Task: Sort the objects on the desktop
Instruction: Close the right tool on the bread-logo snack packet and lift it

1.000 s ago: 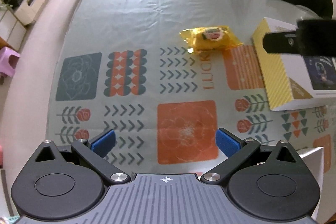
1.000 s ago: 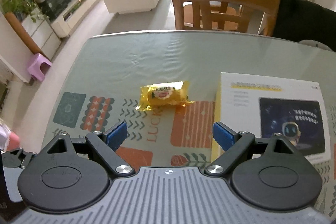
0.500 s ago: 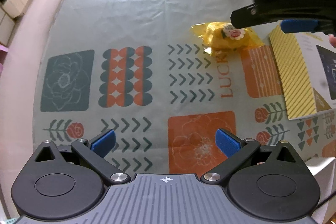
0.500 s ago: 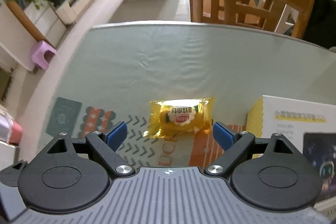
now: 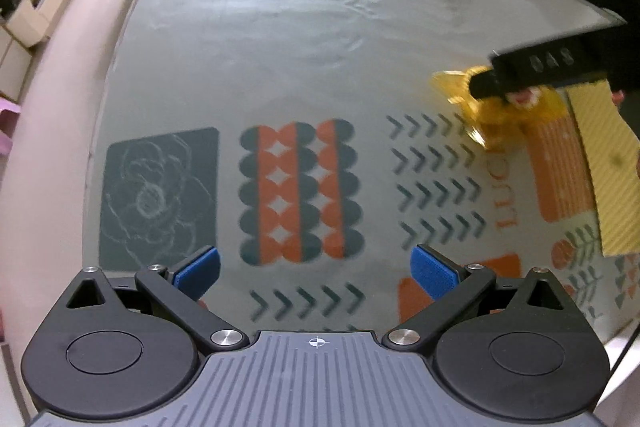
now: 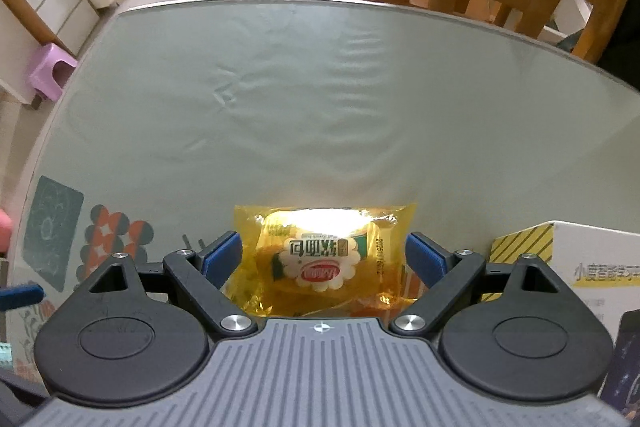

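Here, in the left view, the left gripper (image 5: 315, 269) hangs spread wide over the table (image 5: 280, 39), holding nothing. The snack (image 5: 500, 111) lies far to the right, under the right gripper (image 5: 532, 71), beside the box (image 5: 612, 171). "LU" shows on the cloth.

In the right view, the right gripper (image 6: 323, 254) is spread around the snack (image 6: 320, 255), not pinching yet. I think it should squeeze softly at the middle. The label has Chinese words I cannot read.

left gripper (image 5: 314, 269) fingers spread, right gripper (image 6: 323, 255) fingers spread
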### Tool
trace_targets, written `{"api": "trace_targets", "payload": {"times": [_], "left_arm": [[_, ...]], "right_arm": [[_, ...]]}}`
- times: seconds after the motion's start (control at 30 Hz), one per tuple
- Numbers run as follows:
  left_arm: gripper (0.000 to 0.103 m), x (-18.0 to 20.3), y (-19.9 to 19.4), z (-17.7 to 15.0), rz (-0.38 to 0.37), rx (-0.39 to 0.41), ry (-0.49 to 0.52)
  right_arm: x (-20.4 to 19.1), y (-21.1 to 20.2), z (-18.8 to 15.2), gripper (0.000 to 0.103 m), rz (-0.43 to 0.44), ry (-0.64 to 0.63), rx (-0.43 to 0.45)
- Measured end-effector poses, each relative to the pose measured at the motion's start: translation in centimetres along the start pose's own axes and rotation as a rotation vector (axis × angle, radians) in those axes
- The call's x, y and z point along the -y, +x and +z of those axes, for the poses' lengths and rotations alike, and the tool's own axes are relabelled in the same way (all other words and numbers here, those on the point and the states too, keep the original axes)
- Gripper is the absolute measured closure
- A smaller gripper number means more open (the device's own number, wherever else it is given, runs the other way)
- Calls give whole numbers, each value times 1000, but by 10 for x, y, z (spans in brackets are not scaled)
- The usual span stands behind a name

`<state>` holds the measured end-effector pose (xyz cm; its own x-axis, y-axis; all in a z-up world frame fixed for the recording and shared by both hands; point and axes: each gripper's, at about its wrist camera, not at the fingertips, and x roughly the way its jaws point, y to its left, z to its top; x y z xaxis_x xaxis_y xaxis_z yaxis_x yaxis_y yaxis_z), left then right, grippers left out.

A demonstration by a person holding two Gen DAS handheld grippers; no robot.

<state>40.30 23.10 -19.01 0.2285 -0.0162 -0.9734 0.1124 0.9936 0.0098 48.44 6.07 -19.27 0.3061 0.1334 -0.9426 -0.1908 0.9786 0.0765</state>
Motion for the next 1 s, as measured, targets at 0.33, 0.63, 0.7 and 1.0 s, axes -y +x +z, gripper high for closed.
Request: {"api": "trace_targets", "payload": {"times": [0.33,0.63,0.7,1.0], "left_arm": [[0,-15,5,29,4,39,-8],[0,-8,16,26,0,10,6],[0,-8,16,27,2,10,5],[0,-7,7,25,5,19,-3]], "right_arm": [[-2,7,-4,0,31,17,-10],[-19,21,-12,0,-49,-48,4],[-20,23,-12,0,-52,-42,3],[-15,16,-18,0,-24,-28,40]]}}
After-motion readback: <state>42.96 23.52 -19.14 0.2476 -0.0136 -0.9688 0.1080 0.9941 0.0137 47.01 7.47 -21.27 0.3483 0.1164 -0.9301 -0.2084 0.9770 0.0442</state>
